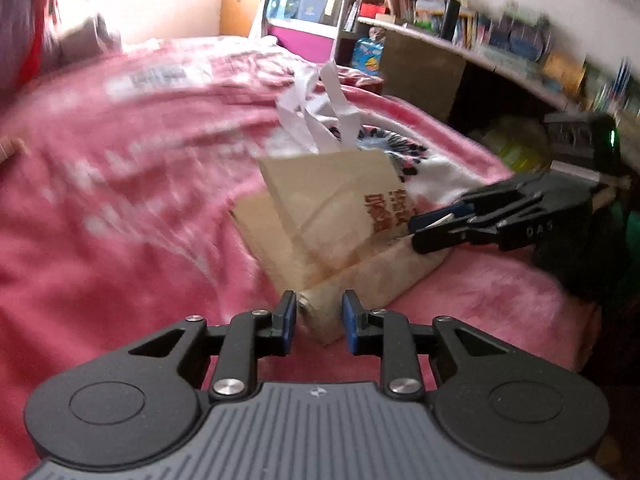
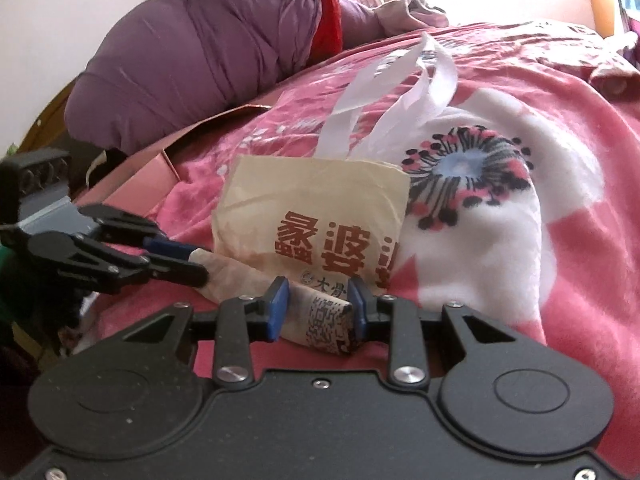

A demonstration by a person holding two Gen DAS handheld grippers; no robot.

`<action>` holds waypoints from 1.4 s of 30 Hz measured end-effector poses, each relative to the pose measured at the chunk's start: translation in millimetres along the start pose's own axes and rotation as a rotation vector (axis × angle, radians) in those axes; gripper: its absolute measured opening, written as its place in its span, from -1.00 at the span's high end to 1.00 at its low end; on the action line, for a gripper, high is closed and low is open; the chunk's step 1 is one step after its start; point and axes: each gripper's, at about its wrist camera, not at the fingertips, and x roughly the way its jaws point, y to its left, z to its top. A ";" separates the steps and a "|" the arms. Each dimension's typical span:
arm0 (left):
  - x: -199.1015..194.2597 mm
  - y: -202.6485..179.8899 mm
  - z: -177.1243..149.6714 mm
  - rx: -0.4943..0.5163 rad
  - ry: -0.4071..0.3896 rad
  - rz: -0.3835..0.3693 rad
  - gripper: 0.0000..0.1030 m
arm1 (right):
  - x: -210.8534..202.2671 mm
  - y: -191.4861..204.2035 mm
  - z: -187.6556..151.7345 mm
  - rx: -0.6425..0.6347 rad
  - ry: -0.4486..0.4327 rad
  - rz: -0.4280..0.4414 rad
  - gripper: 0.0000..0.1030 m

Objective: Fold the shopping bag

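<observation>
A beige shopping bag [image 1: 332, 200] with red printed characters and white handles [image 1: 320, 112] lies on a pink blanket, its upper part standing up and its bottom edge folded into a thick strip. My left gripper [image 1: 319, 318] is shut on one end of that strip. In the right wrist view the bag [image 2: 304, 200] shows its print, with the handles [image 2: 384, 92] behind it. My right gripper [image 2: 319, 306] is shut on the strip's other end, where a dark code is printed. Each view shows the other gripper from the side: the right gripper [image 1: 414, 228] and the left gripper [image 2: 200, 262], both pinching the bag.
The pink blanket [image 1: 120, 200] with a white flower patch [image 2: 464, 168] covers the bed. A purple padded jacket [image 2: 192, 52] and a pink cardboard box [image 2: 152, 176] lie at the bed's far side. Bookshelves [image 1: 500, 40] stand beyond the bed's right edge.
</observation>
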 end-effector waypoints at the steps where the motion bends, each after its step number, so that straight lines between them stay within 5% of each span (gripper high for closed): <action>1: -3.6 -5.6 3.6 0.032 -0.032 0.022 0.51 | 0.7 0.0 0.4 -0.007 0.004 0.000 0.45; 5: 6.5 -20.0 11.9 0.061 -0.120 -0.024 0.51 | 2.2 -1.7 2.5 -0.019 0.016 0.005 0.45; 10: 42.4 -33.2 11.5 0.077 -0.041 -0.089 0.53 | -0.6 -1.7 2.6 -0.009 0.011 0.004 0.45; 17: 47.7 -31.5 10.7 0.056 -0.021 -0.100 0.53 | -34.3 29.8 6.0 -0.180 -0.104 -0.143 0.49; 28: 52.9 -28.8 8.2 0.061 -0.017 -0.130 0.53 | 7.6 37.1 0.1 -0.263 0.010 -0.109 0.55; 42: 16.3 6.6 -14.2 -0.036 0.003 -0.081 0.52 | 9.6 30.0 -0.1 -0.233 0.025 -0.075 0.55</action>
